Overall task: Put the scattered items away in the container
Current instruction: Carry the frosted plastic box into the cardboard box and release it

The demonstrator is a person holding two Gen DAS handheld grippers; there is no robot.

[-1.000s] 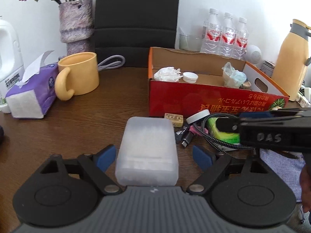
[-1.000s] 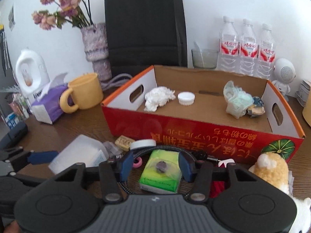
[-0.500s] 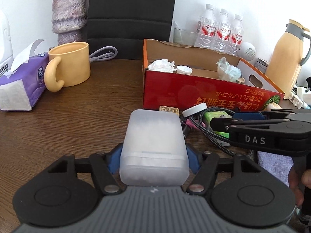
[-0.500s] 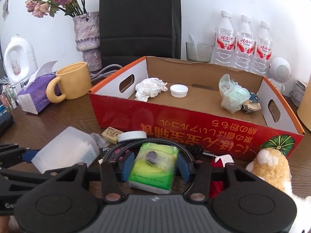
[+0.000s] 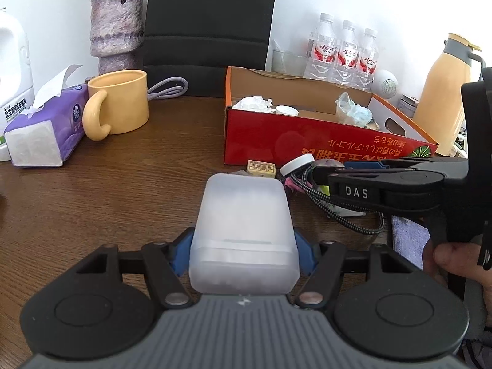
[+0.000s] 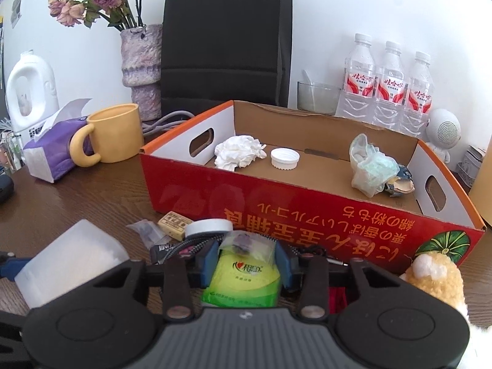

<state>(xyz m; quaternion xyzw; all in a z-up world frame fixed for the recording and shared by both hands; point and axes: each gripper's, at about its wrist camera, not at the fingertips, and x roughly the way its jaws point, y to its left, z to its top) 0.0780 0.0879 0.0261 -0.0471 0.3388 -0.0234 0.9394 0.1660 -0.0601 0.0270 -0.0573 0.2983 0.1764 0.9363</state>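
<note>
My left gripper (image 5: pixel 243 253) is shut on a frosted white plastic box (image 5: pixel 244 230) and holds it over the wooden table. My right gripper (image 6: pixel 245 261) is shut on a green tissue pack (image 6: pixel 243 276) with a small clear bag on top of it. The red cardboard box (image 6: pixel 276 203) stands open behind, holding crumpled paper (image 6: pixel 238 151), a white cap (image 6: pixel 284 159) and a crumpled bag (image 6: pixel 369 166). A small tan block (image 6: pixel 173 221), a white lid (image 6: pixel 209 227), a braided cable (image 5: pixel 347 218) and a plush toy (image 6: pixel 433 279) lie in front of it.
A yellow mug (image 5: pixel 120 104), purple tissue pack (image 5: pixel 46 126), stone vase (image 5: pixel 117 30), black bag (image 6: pixel 227 43), three water bottles (image 6: pixel 387 83), a yellow thermos (image 5: pixel 446 92) and a white jug (image 6: pixel 29 89) stand around the table.
My left gripper closed on the frosted box and lifted it a little. My right gripper closed on the green tissue pack and raised it slightly.
</note>
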